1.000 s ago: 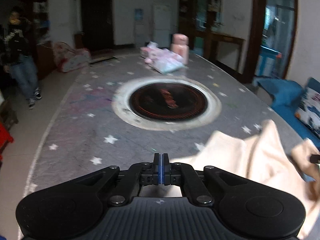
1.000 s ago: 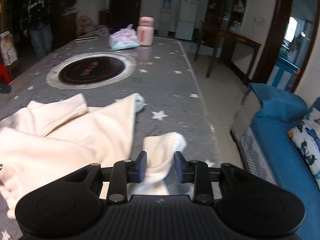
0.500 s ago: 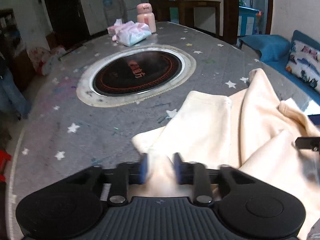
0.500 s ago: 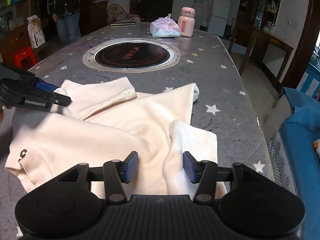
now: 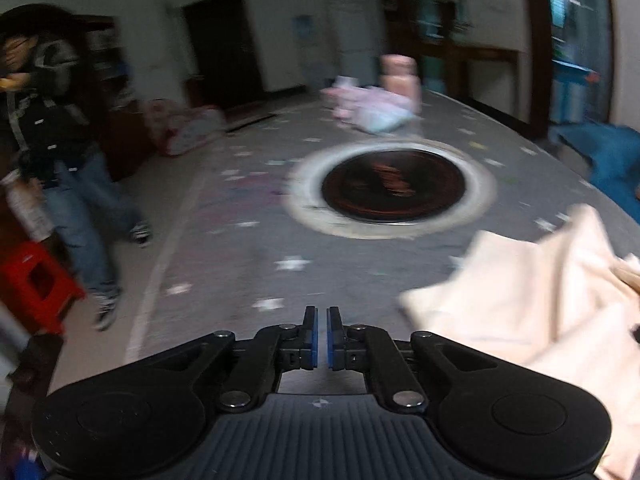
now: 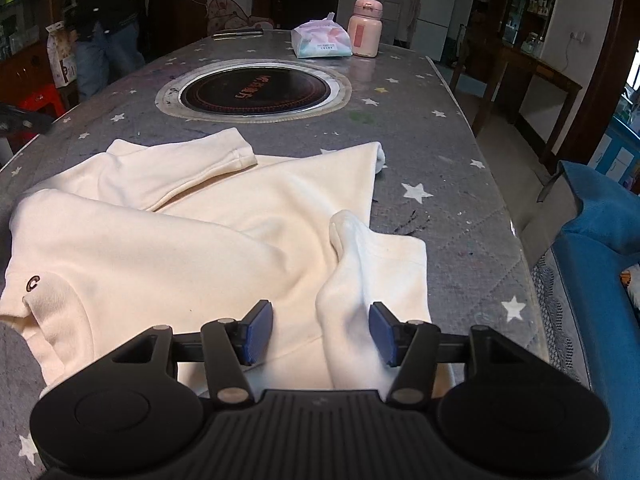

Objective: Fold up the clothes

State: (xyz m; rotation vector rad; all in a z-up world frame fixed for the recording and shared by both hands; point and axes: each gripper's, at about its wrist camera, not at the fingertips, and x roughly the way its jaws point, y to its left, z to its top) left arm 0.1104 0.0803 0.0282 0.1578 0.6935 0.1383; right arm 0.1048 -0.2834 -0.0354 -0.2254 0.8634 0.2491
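Folding the cream top [image 6: 168, 232] is the job, and one sleeve step looks just done. The top lies flat on the grey table [image 6: 448, 168], on the near side of the round black cooker plate [image 6: 256, 90] set in the table. The sleeve [image 6: 352, 280] nearest the right gripper [image 6: 316, 332] lies across the top's body, with its white end running between the jaws. Those jaws are opening, and the blue pads do not press the cloth, so the sleeve is let go. The other sleeve [image 6: 176, 160] lies on the top's far side, nearer the cooker plate.

The left gripper [image 5: 321, 336] is clenched with nothing in it, only a thin gap showing. It hangs over bare table, on the near side of the cooker plate, with the top [image 5: 532, 300] off to its right. This view is blurred.

Next, it seems, the grippers need a new hold on an edge of the top, so the body can be folded over.

Counting: one top, two sleeves, two grippers. Beyond the cooker plate stand one pink bottle [image 6: 364, 28] and one soft pack of tissues [image 6: 322, 40]. One person [image 5: 60, 140] stands beside the table.
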